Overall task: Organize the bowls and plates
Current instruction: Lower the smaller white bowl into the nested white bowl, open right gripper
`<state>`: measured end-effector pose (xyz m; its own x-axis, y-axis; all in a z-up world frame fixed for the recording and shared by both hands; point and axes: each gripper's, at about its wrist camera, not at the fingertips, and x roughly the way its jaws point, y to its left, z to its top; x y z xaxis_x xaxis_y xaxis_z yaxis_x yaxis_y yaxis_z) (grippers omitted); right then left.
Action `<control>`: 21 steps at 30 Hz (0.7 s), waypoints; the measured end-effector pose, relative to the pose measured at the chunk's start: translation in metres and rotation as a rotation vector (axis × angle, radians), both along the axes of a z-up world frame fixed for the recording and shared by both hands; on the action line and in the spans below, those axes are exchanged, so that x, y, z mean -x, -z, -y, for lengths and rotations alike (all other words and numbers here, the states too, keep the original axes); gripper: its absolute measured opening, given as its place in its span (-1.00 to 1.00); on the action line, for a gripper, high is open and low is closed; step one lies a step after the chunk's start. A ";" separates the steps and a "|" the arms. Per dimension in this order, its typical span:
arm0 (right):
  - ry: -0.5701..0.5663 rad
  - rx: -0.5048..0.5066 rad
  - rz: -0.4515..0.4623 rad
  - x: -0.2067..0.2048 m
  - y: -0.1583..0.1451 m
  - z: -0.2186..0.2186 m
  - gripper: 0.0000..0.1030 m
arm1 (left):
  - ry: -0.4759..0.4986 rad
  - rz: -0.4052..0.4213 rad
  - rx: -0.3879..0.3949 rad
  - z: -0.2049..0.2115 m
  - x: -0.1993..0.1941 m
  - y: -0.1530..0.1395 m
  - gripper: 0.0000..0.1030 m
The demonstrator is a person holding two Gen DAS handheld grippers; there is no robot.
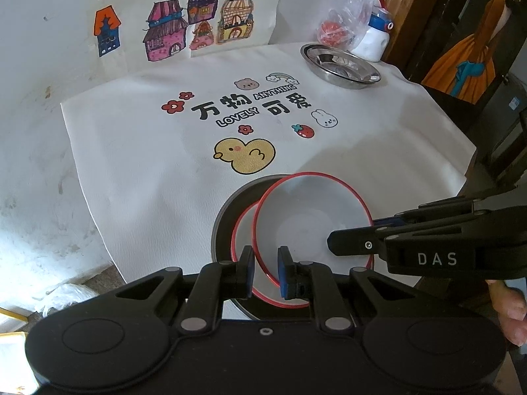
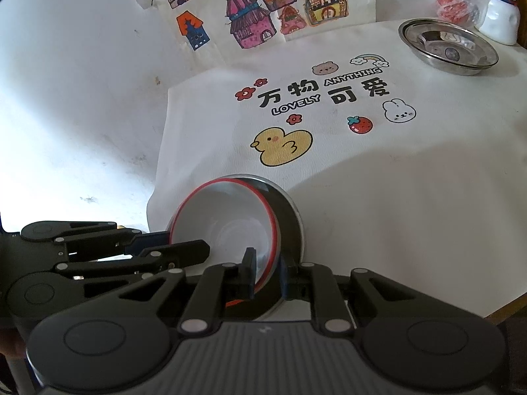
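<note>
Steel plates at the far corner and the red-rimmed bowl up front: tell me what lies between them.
Only tablecloth with prints, a duck and strawberry, between the steel plates and the red-rimmed bowl; both views show it.

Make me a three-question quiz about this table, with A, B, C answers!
1. Where is the plastic bag?
A. on the duck picture
B. at the far right, behind the steel dish
C. inside the top bowl

2. What colour is the top bowl's rim?
A. blue
B. green
C. red

3. How is the top bowl sitting?
A. tilted
B. flat on the cloth
C. upside down

Answers:
1 B: the bag lies just beyond the steel dish.
2 C: a red line rings the top bowl.
3 A: its near edge is raised between the fingers of the left claw, and the right claw grips it too.
</note>
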<state>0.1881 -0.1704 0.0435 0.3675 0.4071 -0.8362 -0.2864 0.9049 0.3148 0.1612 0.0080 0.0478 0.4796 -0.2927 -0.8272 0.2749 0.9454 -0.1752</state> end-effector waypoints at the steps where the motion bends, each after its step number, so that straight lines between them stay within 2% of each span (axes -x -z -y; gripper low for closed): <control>1: -0.001 -0.001 0.000 0.000 0.000 0.000 -0.66 | 0.001 -0.001 -0.001 0.000 -0.001 0.000 -0.69; 21: -0.006 -0.001 -0.003 -0.001 0.001 -0.001 -0.60 | 0.006 -0.006 -0.005 0.001 -0.002 -0.001 -0.65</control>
